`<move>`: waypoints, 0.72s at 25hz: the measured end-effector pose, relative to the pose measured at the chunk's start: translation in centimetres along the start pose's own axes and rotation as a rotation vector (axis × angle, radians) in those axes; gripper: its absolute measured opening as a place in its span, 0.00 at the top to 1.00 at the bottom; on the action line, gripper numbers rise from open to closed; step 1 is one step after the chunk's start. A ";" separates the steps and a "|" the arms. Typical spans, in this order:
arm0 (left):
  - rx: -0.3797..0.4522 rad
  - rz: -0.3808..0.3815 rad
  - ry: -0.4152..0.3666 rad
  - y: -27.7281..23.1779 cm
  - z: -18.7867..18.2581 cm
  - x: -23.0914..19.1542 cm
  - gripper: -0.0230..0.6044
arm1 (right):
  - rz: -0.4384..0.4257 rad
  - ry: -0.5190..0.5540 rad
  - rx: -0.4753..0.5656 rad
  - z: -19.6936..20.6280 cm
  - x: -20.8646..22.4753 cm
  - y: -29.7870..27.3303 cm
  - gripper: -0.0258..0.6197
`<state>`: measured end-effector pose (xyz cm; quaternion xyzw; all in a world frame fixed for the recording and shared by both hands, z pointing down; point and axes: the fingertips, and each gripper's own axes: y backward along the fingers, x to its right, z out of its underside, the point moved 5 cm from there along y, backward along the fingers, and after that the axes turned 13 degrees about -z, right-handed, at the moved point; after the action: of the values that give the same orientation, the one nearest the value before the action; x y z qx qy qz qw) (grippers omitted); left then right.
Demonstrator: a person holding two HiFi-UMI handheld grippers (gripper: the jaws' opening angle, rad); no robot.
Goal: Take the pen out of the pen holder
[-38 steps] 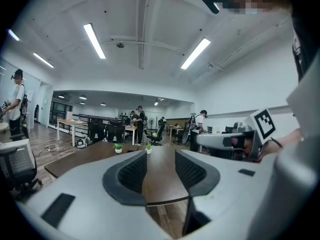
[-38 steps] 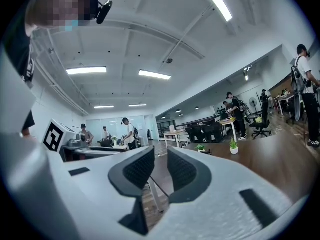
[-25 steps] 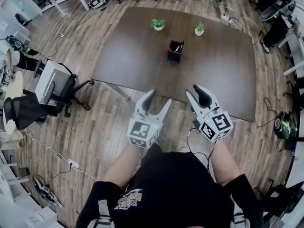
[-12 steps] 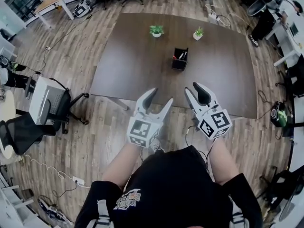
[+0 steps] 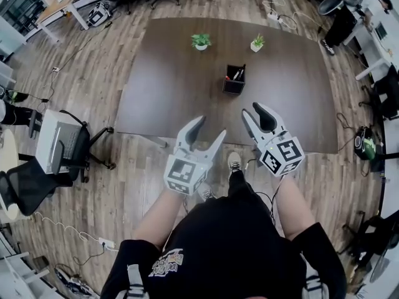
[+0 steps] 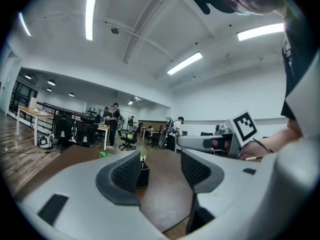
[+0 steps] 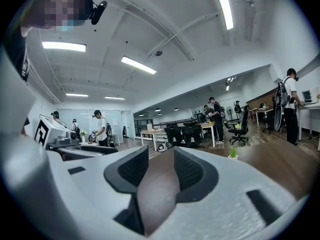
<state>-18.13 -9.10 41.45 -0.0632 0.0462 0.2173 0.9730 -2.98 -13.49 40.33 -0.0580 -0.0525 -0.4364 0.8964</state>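
Pen holder (image 5: 234,80), one, stands far on the tabletop (image 5: 168,86), pen (image 5: 238,74) inside, well apart from my left gripper (image 5: 209,129) and right gripper (image 5: 252,112), whose fingers gape empty. Two potted plants (image 5: 201,40) sit farther off.

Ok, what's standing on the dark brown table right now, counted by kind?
Small green potted plants in white pots: 2
Black square pen holder: 1
Total: 3
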 end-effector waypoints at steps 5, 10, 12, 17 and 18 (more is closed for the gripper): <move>0.003 -0.022 -0.006 -2.3 -0.2 -0.6 0.60 | -0.007 -0.012 -0.006 0.2 3.8 -1.6 0.70; 0.002 -0.058 0.003 -5.3 -0.7 -0.9 0.60 | -0.030 -0.032 -0.023 0.3 8.4 -3.6 0.70; -0.004 -0.068 0.004 -6.6 -0.8 -1.0 0.60 | -0.041 -0.038 -0.032 0.5 10.2 -4.6 0.70; -0.027 -0.085 0.003 -9.6 -0.4 -0.9 0.60 | -0.063 -0.052 -0.056 1.8 14.4 -6.6 0.71; -0.031 -0.090 0.004 -10.1 -0.2 -1.1 0.60 | -0.065 -0.056 -0.062 2.2 15.2 -7.1 0.71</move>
<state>-14.78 -18.61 42.36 -0.0804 0.0417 0.1738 0.9806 0.64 -29.31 45.08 -0.0961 -0.0661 -0.4649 0.8777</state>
